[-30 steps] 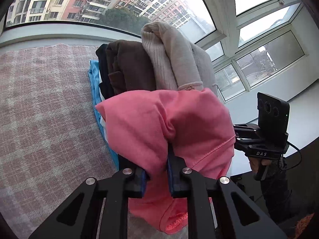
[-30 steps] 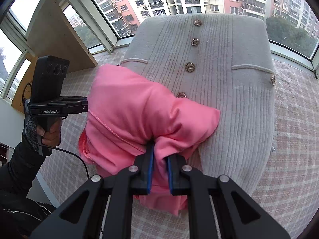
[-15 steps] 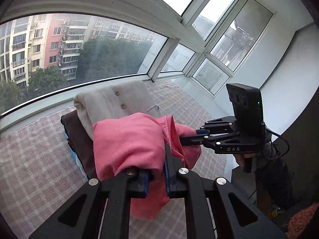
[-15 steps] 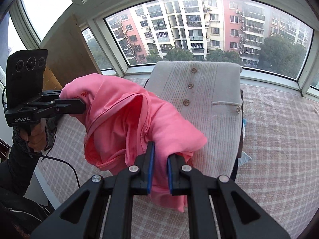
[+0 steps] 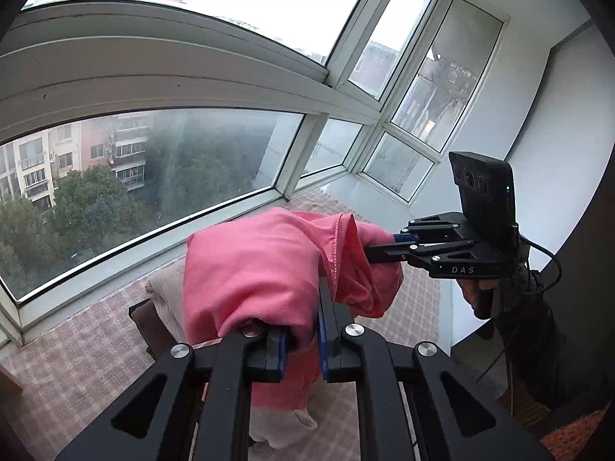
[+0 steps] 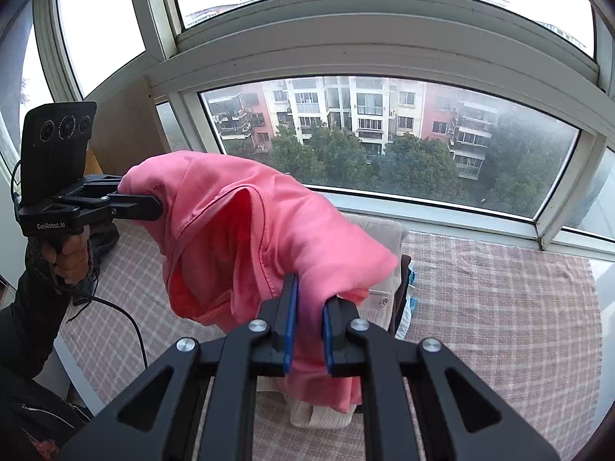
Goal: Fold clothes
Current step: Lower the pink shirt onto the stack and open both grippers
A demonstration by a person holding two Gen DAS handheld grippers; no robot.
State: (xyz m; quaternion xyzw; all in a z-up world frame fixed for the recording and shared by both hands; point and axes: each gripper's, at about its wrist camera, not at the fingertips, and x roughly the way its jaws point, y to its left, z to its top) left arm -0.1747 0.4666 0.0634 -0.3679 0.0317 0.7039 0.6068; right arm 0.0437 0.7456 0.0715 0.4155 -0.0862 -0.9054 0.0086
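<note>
Garment in hand: a pink garment (image 5: 261, 269) hangs in the air, bunched and slung between the two grippers, well above the stack below the fingers.
Left gripper (image 5: 301, 340): its fingers are clamped on a fold of the pink cloth, which drapes over and hangs down past them.
Right gripper (image 6: 309, 332): its fingers are likewise pinched on another part of the same cloth; most of the fabric billows ahead and to the left of them, toward the other gripper.
Done so far: a stack of folded clothes (image 6: 388, 265) sits on the checked pink cover (image 6: 499, 299) below and beyond the right fingers, a beige buttoned knit on top, darker and blue pieces at its side. I judge those finished.
Left to do: the pink garment is not yet folded at all. It looks crumpled, with a hem showing and no flat panel, so it needs spreading out, folding, then adding to the stack.
Stage: I would say early in this garment's turn.
</note>
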